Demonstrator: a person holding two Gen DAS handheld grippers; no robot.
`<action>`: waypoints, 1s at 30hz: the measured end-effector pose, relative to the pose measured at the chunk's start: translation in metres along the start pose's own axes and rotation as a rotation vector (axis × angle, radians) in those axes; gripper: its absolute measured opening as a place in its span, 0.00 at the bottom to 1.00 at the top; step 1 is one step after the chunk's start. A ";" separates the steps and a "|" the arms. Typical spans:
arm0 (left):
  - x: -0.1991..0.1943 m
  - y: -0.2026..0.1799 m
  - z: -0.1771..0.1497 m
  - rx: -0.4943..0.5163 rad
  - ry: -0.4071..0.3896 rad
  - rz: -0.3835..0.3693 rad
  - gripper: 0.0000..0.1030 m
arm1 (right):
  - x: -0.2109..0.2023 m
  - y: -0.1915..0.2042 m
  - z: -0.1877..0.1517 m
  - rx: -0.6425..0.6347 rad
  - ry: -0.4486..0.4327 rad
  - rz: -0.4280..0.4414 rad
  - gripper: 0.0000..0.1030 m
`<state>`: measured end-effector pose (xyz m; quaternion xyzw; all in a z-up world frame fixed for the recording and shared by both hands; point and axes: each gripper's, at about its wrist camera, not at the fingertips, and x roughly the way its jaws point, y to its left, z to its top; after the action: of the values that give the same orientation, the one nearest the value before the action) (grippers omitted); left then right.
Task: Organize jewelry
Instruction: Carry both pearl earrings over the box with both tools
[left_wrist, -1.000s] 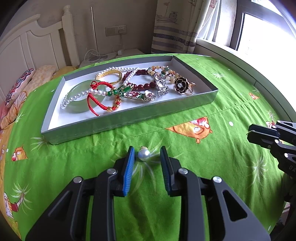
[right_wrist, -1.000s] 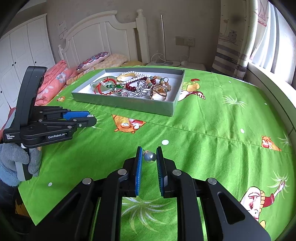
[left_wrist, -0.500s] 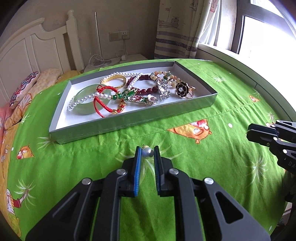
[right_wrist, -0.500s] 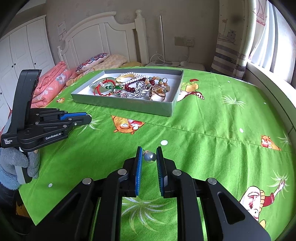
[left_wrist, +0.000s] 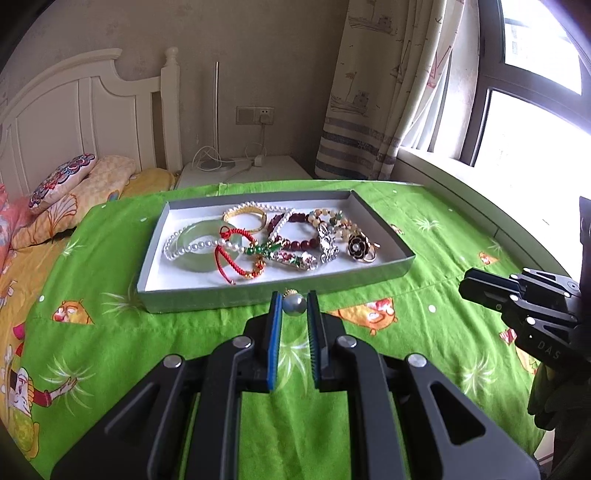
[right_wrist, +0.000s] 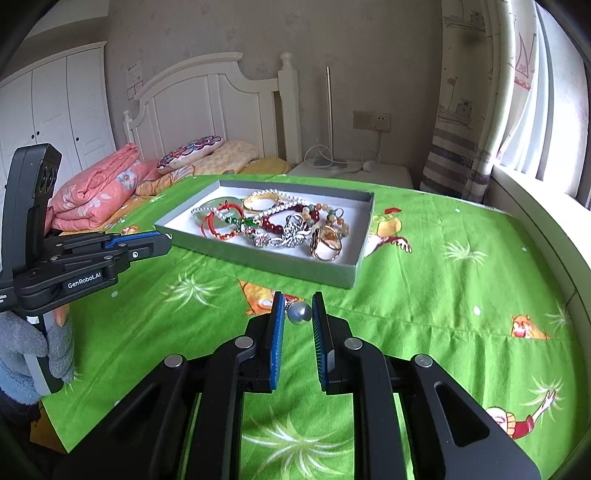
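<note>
A grey tray with a white floor sits on the green bedspread and holds several bracelets, a pearl string, a jade bangle and a black flower brooch. My left gripper is shut on a pearl earring, held above the bedspread just in front of the tray's near wall. My right gripper is shut on a second pearl earring, held above the bedspread short of the tray's corner. The left gripper also shows in the right wrist view, the right gripper in the left wrist view.
The green cartoon bedspread covers the bed. Pillows and a folded pink quilt lie at the headboard. A white nightstand with cables stands behind the tray. A window and curtain are at the right.
My left gripper closed on its pearl earring and lifted it off the bedspread. My right gripper rose with its pearl and moved nearer the tray.
</note>
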<state>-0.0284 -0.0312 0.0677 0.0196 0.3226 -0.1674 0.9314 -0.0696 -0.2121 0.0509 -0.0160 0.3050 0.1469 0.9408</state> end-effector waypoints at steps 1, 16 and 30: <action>-0.002 -0.001 0.004 0.004 -0.007 -0.001 0.13 | 0.000 0.000 0.003 -0.002 -0.007 -0.002 0.15; 0.014 -0.004 0.056 -0.026 -0.054 -0.017 0.13 | 0.023 -0.002 0.051 0.024 -0.077 0.038 0.15; 0.070 0.011 0.085 -0.086 0.003 -0.003 0.13 | 0.088 0.001 0.088 0.042 -0.025 0.029 0.15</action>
<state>0.0770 -0.0538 0.0916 -0.0208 0.3311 -0.1548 0.9306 0.0480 -0.1768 0.0718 0.0099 0.2965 0.1543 0.9424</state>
